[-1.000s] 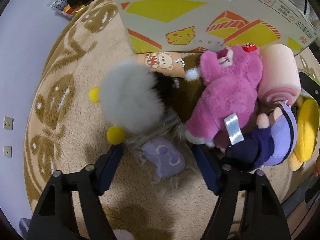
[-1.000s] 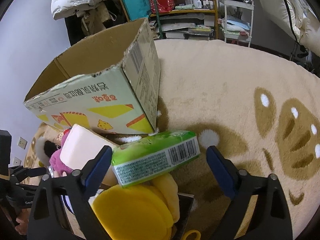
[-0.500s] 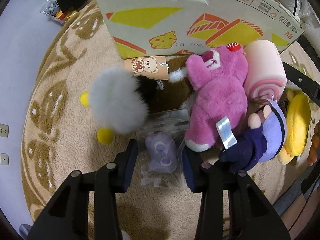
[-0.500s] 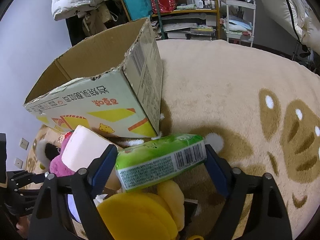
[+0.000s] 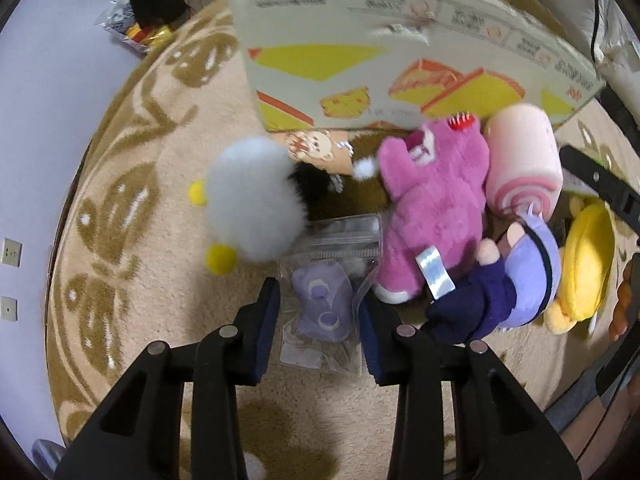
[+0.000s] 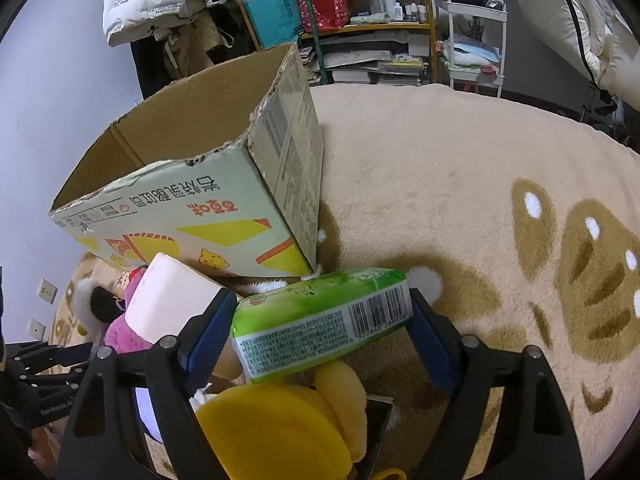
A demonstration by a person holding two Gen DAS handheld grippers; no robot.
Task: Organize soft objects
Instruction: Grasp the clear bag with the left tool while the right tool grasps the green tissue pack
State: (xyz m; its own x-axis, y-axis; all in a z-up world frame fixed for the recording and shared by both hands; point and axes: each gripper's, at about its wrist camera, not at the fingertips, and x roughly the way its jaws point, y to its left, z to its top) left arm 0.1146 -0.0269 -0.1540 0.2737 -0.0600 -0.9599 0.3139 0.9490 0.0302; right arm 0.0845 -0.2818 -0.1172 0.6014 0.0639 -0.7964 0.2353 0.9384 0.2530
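In the left wrist view, my left gripper (image 5: 318, 300) is shut on a small purple plush in a clear bag (image 5: 323, 306) lying on the carpet. Beside it lie a grey fluffy toy (image 5: 254, 200), a pink bear (image 5: 430, 208), a pink roll cushion (image 5: 524, 160), a purple doll (image 5: 516, 280) and a yellow plush (image 5: 584, 256). In the right wrist view, my right gripper (image 6: 320, 320) is shut on a green tissue pack (image 6: 320, 320), held above the yellow plush (image 6: 280, 428). The open cardboard box (image 6: 208, 184) stands behind the pile.
The beige carpet with brown patterns (image 6: 460, 184) spreads to the right. Shelves (image 6: 360, 28) and a white cart (image 6: 476, 40) stand at the back. A snack wrapper (image 5: 132, 32) lies near the wall.
My left gripper closed around the bagged purple plush. My right gripper closed onto the green tissue pack and lifted it slightly.
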